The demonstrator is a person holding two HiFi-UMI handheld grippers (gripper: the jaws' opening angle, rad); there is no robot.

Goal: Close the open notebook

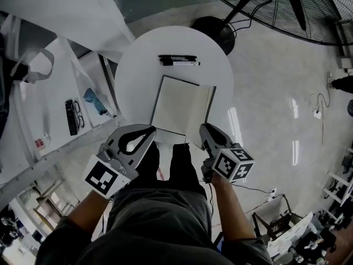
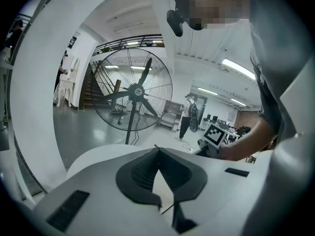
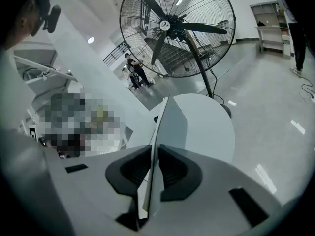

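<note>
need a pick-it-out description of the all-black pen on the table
Find the round white table with the open notebook on it. Past the notebook's far edge two pens lie side by side. The black pen is the one farther from the notebook, dark along its whole length, while the white pen beside it has a pale barrel.

1 round white table (image 1: 138, 65) carries 1 open notebook (image 1: 176, 105) at its middle. 2 pens lie side by side near its far edge: 1 black pen (image 1: 177, 57) and 1 white pen (image 1: 185, 63). 2 grippers reach over its near edge, the left gripper (image 1: 150, 130) and the right gripper (image 1: 205, 128), with 1 marker cube (image 1: 105, 178) apiece. 1 floor fan (image 1: 287, 4) stands beyond the table. 1 pair of glasses (image 1: 80, 116) lies on 1 side bench (image 1: 44, 98).
</note>
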